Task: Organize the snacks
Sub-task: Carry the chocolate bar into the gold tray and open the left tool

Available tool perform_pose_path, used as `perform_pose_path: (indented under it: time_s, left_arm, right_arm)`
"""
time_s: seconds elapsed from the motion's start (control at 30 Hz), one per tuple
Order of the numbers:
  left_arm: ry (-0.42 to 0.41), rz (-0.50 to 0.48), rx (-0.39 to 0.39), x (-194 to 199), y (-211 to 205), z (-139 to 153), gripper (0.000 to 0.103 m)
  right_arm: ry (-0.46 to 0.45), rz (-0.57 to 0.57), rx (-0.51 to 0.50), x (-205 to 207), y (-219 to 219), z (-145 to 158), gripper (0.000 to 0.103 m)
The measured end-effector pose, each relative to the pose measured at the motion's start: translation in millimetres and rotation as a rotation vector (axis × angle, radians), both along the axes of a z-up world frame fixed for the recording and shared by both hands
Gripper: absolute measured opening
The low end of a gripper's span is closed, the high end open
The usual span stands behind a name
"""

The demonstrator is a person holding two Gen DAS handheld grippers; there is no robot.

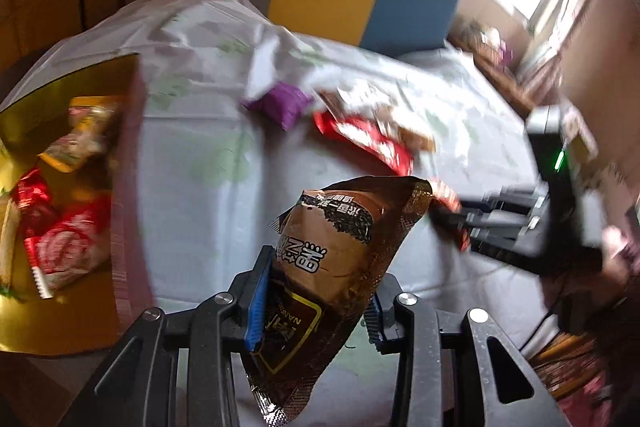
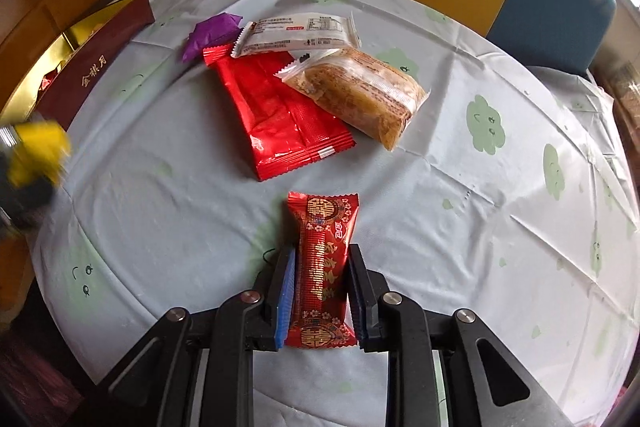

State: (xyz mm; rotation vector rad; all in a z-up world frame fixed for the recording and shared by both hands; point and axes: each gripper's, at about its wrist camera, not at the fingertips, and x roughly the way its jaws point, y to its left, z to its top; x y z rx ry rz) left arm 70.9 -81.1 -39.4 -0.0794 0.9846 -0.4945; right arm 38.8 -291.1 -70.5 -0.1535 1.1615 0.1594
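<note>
The left gripper (image 1: 316,291) clenches a brown packet (image 1: 340,267) above the tablecloth (image 1: 200,211), with the gold box (image 1: 60,327) at nine o'clock. The right gripper (image 2: 320,287) clenches a red candy (image 2: 322,267); a red pouch (image 2: 276,115) lies at twelve.

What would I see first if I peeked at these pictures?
First, each gripper is squeezing a snack: the left gripper holds a brown packet above the table, and the right gripper pinches a red and gold packet. Next, a pile of snacks topped by a big shiny red packet lies mid-table, and a gold-lined box at the left already holds some.
</note>
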Motion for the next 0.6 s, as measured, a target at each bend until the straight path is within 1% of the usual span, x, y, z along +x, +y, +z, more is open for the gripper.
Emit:
perform_pose_path:
  time_s: [0.1,0.17,0.2,0.27,0.3,0.33,0.37,0.43,0.6]
  left_arm:
    - [-0.001,0.094,-0.046,13.1,38.8,20.3,0.040]
    - [0.001,0.149,-0.085,23.3,63.1,30.1,0.040]
    - [0.002,0.178,-0.094,28.1,74.6,33.8,0.040]
    - [-0.009,0.249,-0.096,42.7,102.4,41.4,0.040]
    - [-0.010,0.270,-0.092,47.4,109.7,42.6,0.040]
    - [-0.004,0.303,-0.086,55.9,120.1,42.2,0.040]
    - [0.014,0.342,-0.088,67.6,133.1,39.8,0.040]
    - [0.058,0.388,-0.100,85.9,149.2,32.3,0.040]
    - [0.140,0.494,-0.118,128.1,177.3,11.6,0.040]
  right_arm:
    - [-0.002,-0.002,-0.001,-4.4,4.1,-0.8,0.025]
    - [-0.001,-0.001,-0.002,-0.8,-1.5,2.5,0.025]
    - [-0.001,0.000,-0.001,6.8,-7.5,-2.1,0.025]
    - [-0.002,0.000,-0.005,6.5,-5.8,-1.9,0.025]
    - [-0.003,0.001,-0.007,7.7,-6.4,-2.1,0.025]
    - [-0.005,0.002,-0.011,7.5,-6.8,-1.2,0.025]
    - [-0.005,0.002,-0.011,7.2,-6.6,-1.0,0.025]
    - [-0.005,0.002,-0.009,6.9,-6.3,-0.7,0.025]
    - [-0.006,0.006,-0.009,6.7,-6.9,-0.7,0.025]
